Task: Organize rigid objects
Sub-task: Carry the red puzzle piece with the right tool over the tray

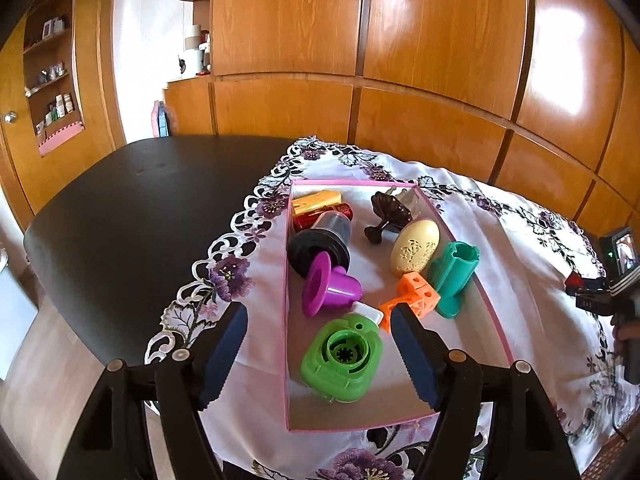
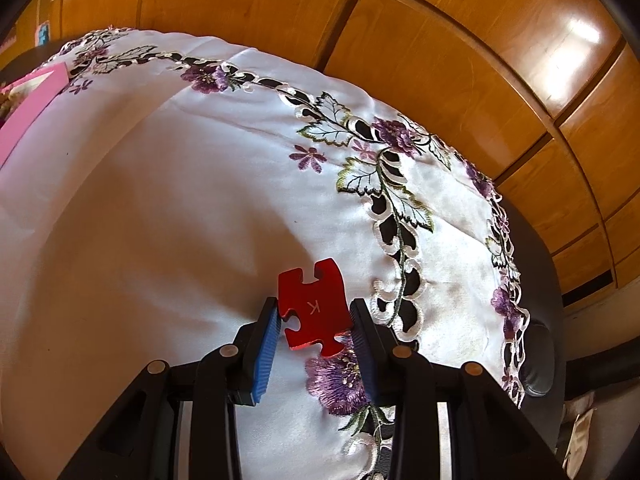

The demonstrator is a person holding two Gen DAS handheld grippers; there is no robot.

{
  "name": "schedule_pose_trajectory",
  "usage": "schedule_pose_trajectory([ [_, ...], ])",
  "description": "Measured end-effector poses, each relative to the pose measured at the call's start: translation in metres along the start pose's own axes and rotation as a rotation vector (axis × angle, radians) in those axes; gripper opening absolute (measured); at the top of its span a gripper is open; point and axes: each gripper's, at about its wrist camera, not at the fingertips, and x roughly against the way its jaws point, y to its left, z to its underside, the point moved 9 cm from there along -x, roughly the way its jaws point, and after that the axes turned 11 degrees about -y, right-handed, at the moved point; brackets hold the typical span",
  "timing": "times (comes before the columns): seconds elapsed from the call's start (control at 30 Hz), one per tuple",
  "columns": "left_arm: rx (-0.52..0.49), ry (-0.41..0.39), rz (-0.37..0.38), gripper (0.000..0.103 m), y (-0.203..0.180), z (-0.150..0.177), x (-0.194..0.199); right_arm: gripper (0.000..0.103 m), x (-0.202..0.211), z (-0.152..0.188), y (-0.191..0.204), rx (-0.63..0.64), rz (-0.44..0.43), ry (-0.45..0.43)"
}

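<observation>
A pink-rimmed box (image 1: 286, 288) on the white embroidered cloth holds several objects: a green round part (image 1: 342, 361), a purple cup (image 1: 329, 289), an orange block (image 1: 412, 298), a teal holder (image 1: 454, 276), a cream egg (image 1: 414, 251), a dark brown stand (image 1: 387, 213), a black lid (image 1: 317, 249) and a gold and red can (image 1: 318, 205). My left gripper (image 1: 318, 323) is open above the box's near end. My right gripper (image 2: 316, 312) is shut on a red puzzle piece (image 2: 313, 307) marked K, held just over the cloth. The right gripper also shows at the right edge of the left wrist view (image 1: 588, 294).
The black table top (image 1: 132, 208) lies bare left of the cloth. Wooden cabinet doors (image 1: 400, 60) stand behind the table. The pink box's corner (image 2: 36, 100) shows at the far left of the right wrist view. The cloth's cutwork edge (image 2: 400, 216) lies just ahead of the right gripper.
</observation>
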Motion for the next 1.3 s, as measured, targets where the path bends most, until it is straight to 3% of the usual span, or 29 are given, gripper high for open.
schedule_pose_trajectory([
  [0.3,0.011,0.012,0.002,0.075,0.004,0.007,0.001,0.035,0.002,0.0,0.0,-0.017,-0.007,0.02],
  [0.53,0.021,0.018,0.002,0.075,0.008,0.011,-0.002,0.035,0.017,-0.004,0.02,-0.032,-0.06,0.009],
  [0.73,0.04,0.015,-0.007,0.075,0.014,0.011,-0.004,0.035,0.053,-0.024,0.053,-0.074,-0.172,-0.074],
  [1.07,0.091,0.001,-0.062,0.074,0.047,0.008,-0.005,0.035,0.168,-0.082,0.188,0.029,-0.521,-0.337],
  [1.2,0.112,-0.007,-0.097,0.074,0.065,0.005,-0.003,0.035,0.187,-0.083,0.254,0.109,-0.638,-0.336],
  [1.3,0.125,-0.01,-0.119,0.074,0.076,0.005,-0.002,0.035,0.18,-0.074,0.29,0.149,-0.668,-0.288],
])
